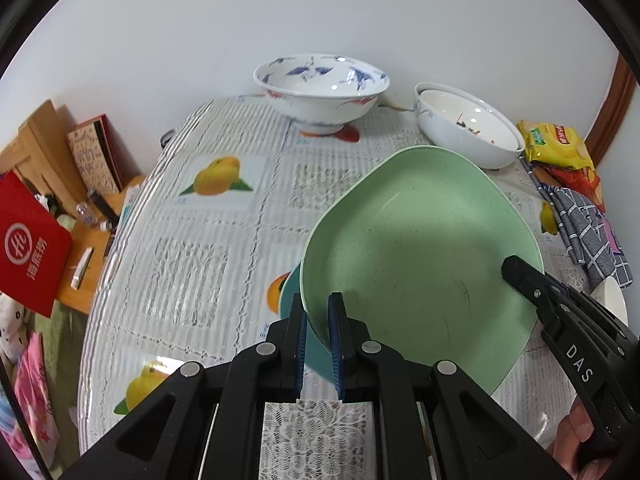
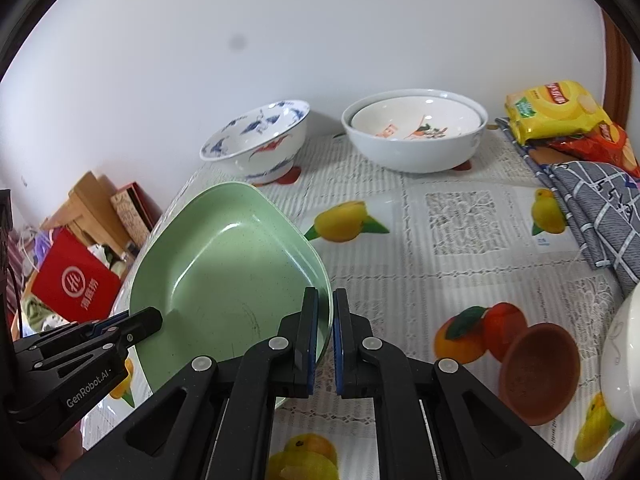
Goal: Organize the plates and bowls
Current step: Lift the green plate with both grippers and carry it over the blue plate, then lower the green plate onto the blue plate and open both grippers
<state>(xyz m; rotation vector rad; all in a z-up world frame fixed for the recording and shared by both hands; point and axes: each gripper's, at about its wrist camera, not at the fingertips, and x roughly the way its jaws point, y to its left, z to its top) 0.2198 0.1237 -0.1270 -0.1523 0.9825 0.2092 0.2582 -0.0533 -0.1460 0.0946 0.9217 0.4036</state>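
Note:
A light green square plate point(image 1: 416, 256) is held tilted above the table; it also shows in the right wrist view point(image 2: 228, 268). My left gripper point(image 1: 318, 312) is shut on its near left rim. My right gripper point(image 2: 325, 312) is shut on its right rim, and shows in the left wrist view point(image 1: 520, 276). A teal plate point(image 1: 290, 300) lies under the green one, mostly hidden. A blue-patterned bowl point(image 1: 320, 88) and a white bowl with a smaller bowl nested in it point(image 1: 468, 128) stand at the back of the table.
A brown clay bowl point(image 2: 540, 368) and a white bowl's edge point(image 2: 624, 352) sit at the right. Snack bags point(image 2: 560, 116) and a grey checked cloth point(image 2: 596, 208) lie at the back right. The table's left edge drops to cluttered boxes and a red bag point(image 1: 32, 244).

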